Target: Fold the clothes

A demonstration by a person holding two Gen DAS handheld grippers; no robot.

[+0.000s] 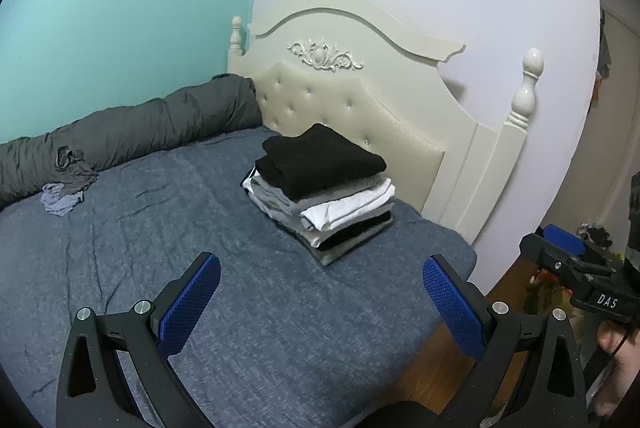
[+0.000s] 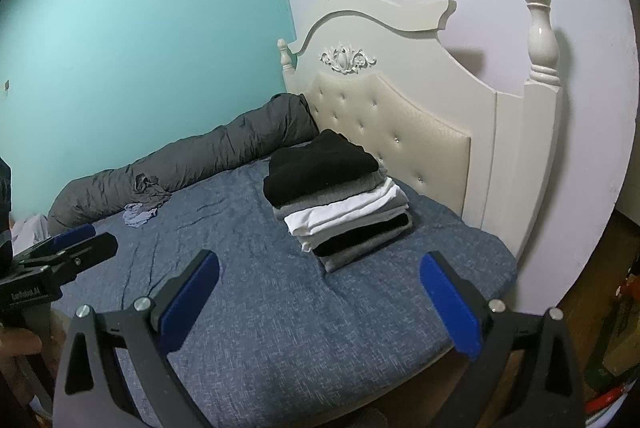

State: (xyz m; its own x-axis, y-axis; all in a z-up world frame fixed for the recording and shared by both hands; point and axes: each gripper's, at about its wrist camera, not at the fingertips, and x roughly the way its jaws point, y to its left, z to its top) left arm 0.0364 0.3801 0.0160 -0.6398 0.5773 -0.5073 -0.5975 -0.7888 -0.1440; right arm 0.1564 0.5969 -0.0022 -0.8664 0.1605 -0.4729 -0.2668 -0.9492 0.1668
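— Where do we stand?
— Both tools, left tool (image 1: 320,298) and right tool (image 2: 319,294), gape empty; the crumpled grey-and-lilac garments (image 1: 66,184) lie far left on the blue bed (image 1: 240,308).
— Soft, light, floppy — we'd pinch an edge.

A wide stretch of the blue bedspread (image 1: 168,228) lies bare in the near and left part of the bed, open to a pass from the near edge. Far right, the stack of folded clothes (image 1: 320,188) stands just before the padded headboard (image 1: 360,100), closing that corner. Along the far left side the grey rolled duvet (image 1: 140,124) and a small crumpled garment (image 1: 66,194) beside it bar the wall.
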